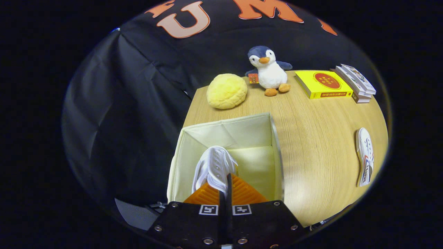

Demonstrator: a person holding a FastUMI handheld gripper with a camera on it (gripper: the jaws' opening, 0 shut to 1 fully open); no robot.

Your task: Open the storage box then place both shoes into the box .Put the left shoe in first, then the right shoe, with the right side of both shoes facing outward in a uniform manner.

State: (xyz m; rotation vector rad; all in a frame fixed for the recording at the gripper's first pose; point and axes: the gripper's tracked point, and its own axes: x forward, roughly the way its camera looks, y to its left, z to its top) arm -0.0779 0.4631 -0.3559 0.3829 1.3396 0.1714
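Staged recording booth, not a lived-in room. Black cloth wall (138,86) hangs creased right behind a wood-grain desk (311,138). Props set along the desk's far edge: plush penguin (268,71), yellow cushion (226,91), yellow book (323,84), small book stack (356,83). Open fabric box (238,133) and a loose shoe (365,160) give a household look.

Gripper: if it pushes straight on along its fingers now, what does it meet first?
The gripper, shut on the white shoe, points down into the open storage box; likely the box's cream floor comes first, though depth is unclear.
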